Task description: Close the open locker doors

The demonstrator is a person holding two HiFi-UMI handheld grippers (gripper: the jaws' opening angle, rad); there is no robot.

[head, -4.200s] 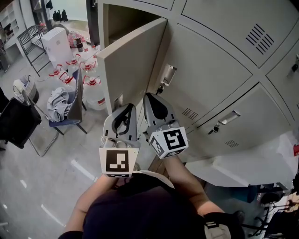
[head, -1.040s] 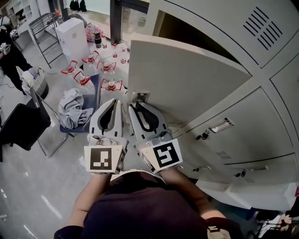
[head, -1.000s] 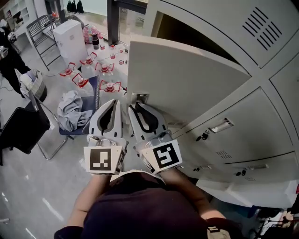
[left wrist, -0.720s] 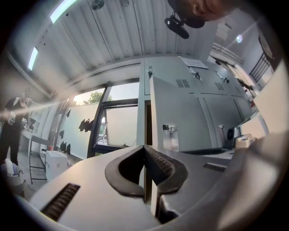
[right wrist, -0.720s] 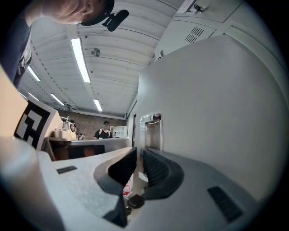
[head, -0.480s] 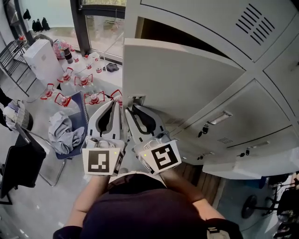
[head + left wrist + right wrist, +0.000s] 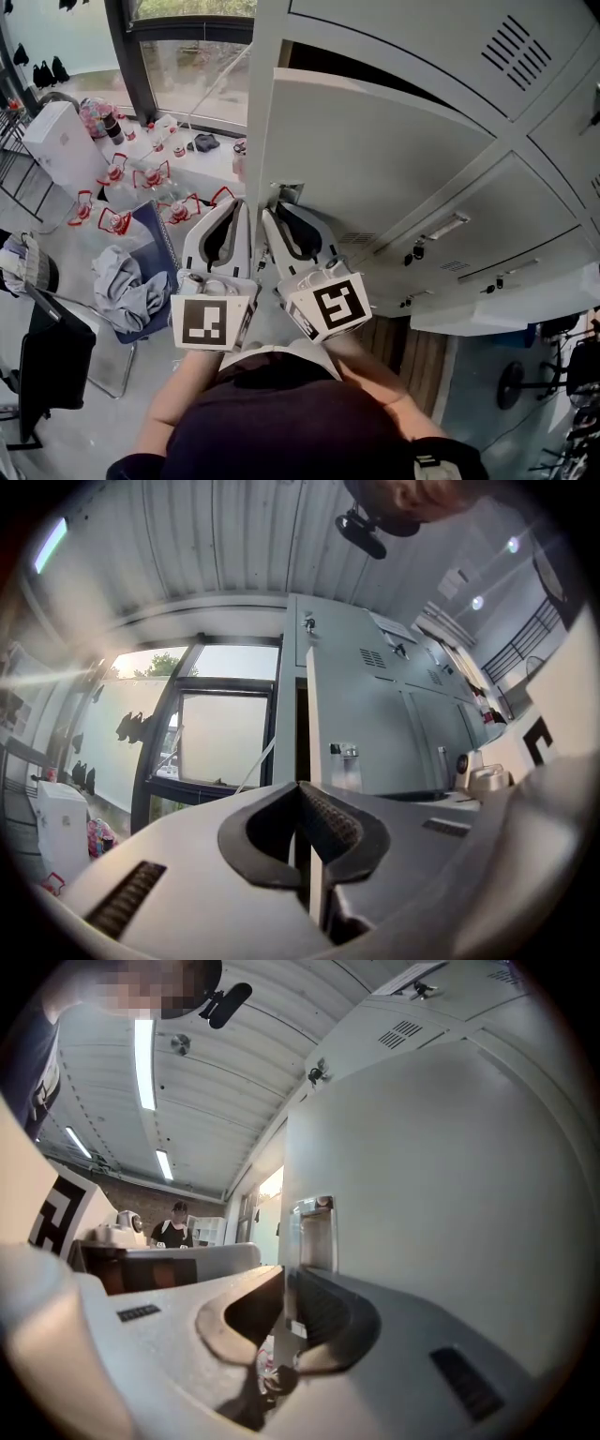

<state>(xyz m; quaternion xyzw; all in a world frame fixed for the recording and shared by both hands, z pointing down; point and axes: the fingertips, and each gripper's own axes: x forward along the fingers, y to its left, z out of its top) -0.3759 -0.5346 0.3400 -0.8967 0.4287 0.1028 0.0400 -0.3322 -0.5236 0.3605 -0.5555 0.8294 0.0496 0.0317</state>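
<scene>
Closing on locker door edge — right gripper; left gripper pinched empty — chair, bottles beside.

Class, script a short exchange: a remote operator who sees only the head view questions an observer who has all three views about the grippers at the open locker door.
Operator: On the head view I can't tell whether the right gripper really has the locker door.
Observer: The right gripper view shows the door's edge between its jaws, which are closing on it just by the latch.
Operator: And the left gripper?
Observer: In the left gripper view its jaws meet at the tips, with nothing between them.
</scene>
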